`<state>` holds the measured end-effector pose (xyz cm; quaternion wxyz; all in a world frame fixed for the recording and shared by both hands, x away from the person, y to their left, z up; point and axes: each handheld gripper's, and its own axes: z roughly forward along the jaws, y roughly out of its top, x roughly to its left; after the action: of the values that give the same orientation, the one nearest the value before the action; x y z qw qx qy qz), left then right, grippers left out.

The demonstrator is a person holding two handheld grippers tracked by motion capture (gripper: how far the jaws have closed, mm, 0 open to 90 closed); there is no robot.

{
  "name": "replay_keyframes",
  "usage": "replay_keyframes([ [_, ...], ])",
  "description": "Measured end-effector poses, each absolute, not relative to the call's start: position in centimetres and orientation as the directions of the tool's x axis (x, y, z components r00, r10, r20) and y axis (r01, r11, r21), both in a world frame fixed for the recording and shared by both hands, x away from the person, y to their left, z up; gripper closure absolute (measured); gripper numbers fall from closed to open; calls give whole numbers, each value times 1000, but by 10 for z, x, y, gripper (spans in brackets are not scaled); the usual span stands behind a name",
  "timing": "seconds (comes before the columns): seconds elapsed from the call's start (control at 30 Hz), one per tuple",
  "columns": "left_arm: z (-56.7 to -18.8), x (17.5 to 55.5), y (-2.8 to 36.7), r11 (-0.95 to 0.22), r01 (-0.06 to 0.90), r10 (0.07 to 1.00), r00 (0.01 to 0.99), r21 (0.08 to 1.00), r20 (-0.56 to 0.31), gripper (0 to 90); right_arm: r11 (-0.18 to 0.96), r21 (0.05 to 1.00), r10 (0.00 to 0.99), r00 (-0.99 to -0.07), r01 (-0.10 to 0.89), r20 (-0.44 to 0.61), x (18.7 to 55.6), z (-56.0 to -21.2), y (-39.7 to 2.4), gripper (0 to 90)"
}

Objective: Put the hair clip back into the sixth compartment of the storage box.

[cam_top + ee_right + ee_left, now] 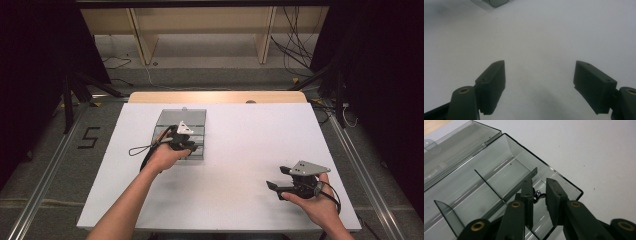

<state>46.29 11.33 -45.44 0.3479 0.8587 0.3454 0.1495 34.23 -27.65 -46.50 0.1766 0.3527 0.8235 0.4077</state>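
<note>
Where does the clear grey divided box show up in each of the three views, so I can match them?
High view: the box lies left of centre on the white table, under the left gripper.
Left gripper view: the box covers the left and middle, lid open at top left.
Right gripper view: one rounded corner at the top edge.
Shared landmark: the white table.

Even overhead light leaves the white table [235,190] bright while the room's sides fall black; soft shadows pool under the hands. Streaks of glare cross the clear box [499,170] (its near walls slightly blurred), and the gripper views look soft
</note>
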Motion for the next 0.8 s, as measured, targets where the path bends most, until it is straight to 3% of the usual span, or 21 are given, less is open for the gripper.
replay_keyframes([
  [0.8,-465,468,106,-544,491,693,720,680,34,746,418,795,724,-690,440,0,342,-465,-276,266],
])
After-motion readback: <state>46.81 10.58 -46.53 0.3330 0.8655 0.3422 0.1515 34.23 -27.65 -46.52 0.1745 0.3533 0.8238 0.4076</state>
